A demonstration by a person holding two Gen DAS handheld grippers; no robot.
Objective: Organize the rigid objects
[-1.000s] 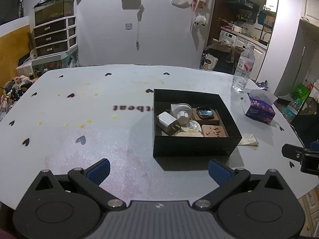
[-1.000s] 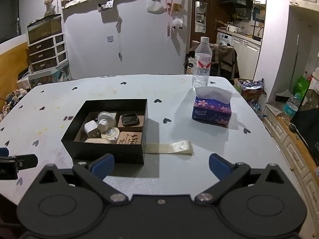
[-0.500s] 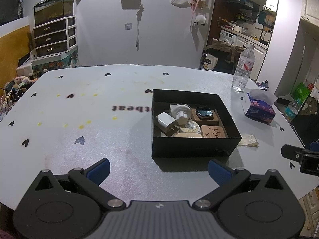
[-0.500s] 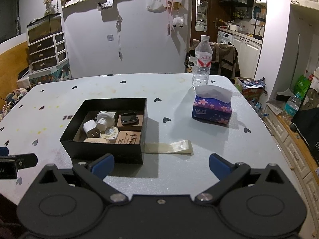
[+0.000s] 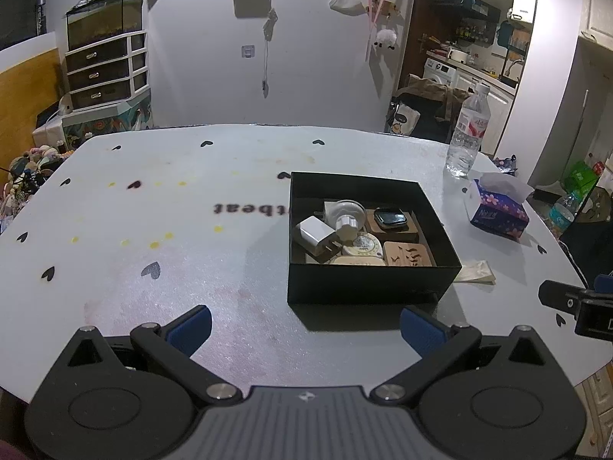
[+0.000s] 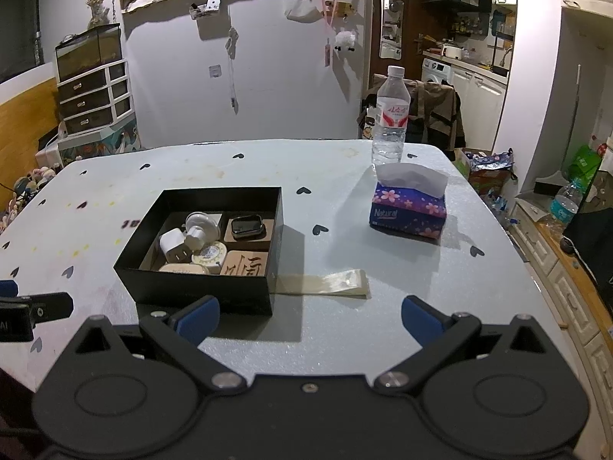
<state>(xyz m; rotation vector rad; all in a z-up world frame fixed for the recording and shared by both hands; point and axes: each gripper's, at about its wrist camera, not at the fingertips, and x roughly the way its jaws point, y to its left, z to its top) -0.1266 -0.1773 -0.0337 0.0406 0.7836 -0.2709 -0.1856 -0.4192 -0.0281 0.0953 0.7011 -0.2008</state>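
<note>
Barely anything shifts since a second ago: the open black cardboard box slides a touch leftward in our left view, so we are drifting slightly right. Our left gripper hangs over the near table edge with tongs spread wide and empty; our right gripper does the same, its left tip just before the box's near wall.

Inside the box the rigid bits lie jumbled: a white plastic charger plug leaning on a white round suction knob, a dark smartwatch on a wooden block, a round cream tin and a carved wooden tile. We judge them light, stiff and smooth, so the plug's flat sides look like the surest hold, while the watch face could scratch.

Beneath is a white, heart-printed table, slightly stained. Off to the right stand a floral tissue box and a clear water bottle, with a flat plastic strip beside the box and a kitchen behind.
</note>
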